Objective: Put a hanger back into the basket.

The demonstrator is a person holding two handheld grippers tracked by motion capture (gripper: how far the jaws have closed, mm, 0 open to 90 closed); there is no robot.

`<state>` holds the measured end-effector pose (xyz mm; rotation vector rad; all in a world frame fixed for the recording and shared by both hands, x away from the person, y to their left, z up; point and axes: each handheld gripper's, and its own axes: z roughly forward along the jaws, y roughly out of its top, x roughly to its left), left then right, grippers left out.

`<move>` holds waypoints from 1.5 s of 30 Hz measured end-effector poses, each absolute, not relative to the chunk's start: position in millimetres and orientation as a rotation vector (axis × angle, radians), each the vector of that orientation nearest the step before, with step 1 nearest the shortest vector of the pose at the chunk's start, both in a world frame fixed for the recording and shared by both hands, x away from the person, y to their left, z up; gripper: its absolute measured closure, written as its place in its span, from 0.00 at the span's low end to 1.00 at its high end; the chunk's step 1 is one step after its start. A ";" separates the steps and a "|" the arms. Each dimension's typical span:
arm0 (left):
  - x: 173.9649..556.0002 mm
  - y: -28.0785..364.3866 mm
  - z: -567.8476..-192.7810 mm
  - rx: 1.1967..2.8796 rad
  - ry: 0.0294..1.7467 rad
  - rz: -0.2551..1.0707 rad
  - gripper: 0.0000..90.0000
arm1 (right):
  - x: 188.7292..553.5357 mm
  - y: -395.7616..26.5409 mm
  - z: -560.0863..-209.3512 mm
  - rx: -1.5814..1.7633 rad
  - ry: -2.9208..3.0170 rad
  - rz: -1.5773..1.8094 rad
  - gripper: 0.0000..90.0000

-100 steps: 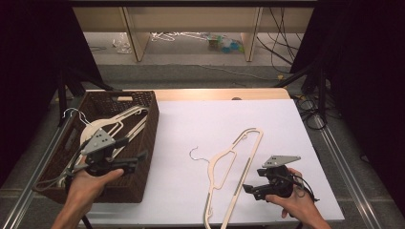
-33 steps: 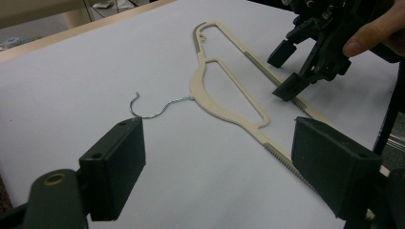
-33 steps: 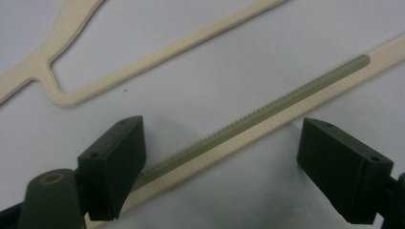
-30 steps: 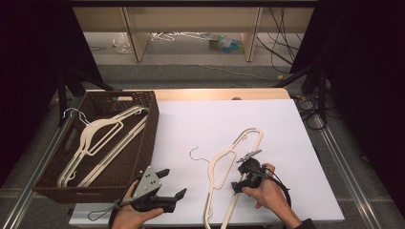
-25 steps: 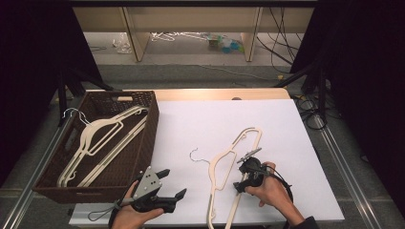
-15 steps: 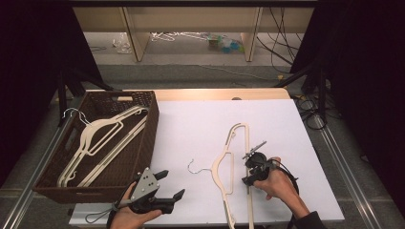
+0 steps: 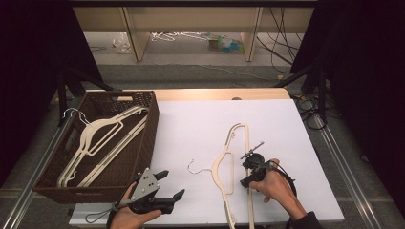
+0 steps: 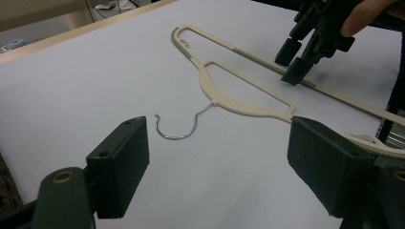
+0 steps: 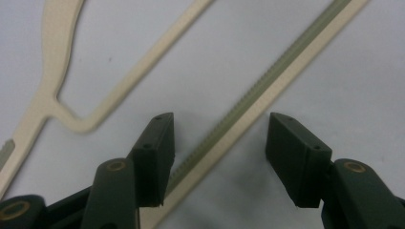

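Cream plastic hanger [image 7: 232, 167] lies flat on the white table [image 7: 191, 129], long bar running near-to-far, wire hook [image 7: 196, 168] pointing left toward the wicker basket [image 7: 143, 143] holding two more hangers [image 7: 98, 138]. Right gripper [image 7: 248, 168] straddles the bar, jaws just reopened, not pressing it. Left gripper [image 7: 173, 183] hovers wide open, empty.

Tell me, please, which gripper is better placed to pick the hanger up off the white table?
The right gripper: its open jaws, just reopened, straddle the bar of the hanger. The left gripper hovers open, well short of it.
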<state>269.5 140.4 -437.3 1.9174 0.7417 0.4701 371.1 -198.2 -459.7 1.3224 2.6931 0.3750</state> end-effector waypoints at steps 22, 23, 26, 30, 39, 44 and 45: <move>268.6 138.9 -439.0 1.926 0.727 0.459 0.25 | 386.1 -216.1 -458.0 1.247 2.797 0.361 0.84; 268.8 138.5 -439.1 1.928 0.721 0.462 0.25 | 386.9 -216.2 -458.1 1.223 2.805 0.363 0.84; 268.7 138.2 -439.4 1.936 0.723 0.461 0.25 | 388.5 -215.8 -456.9 1.194 2.835 0.353 0.84; 270.6 139.2 -440.2 1.940 0.716 0.464 0.25 | 389.5 -215.8 -455.6 1.124 2.862 0.356 0.86; 271.1 138.1 -442.2 1.933 0.738 0.447 0.25 | 404.2 -215.2 -452.1 1.002 2.844 0.339 0.87; 271.1 139.4 -442.5 1.938 0.737 0.451 0.25 | 407.8 -218.4 -454.3 1.001 2.864 0.351 0.87; 271.2 140.1 -442.0 1.947 0.730 0.463 0.25 | 407.2 -218.1 -454.0 1.000 2.861 0.350 0.87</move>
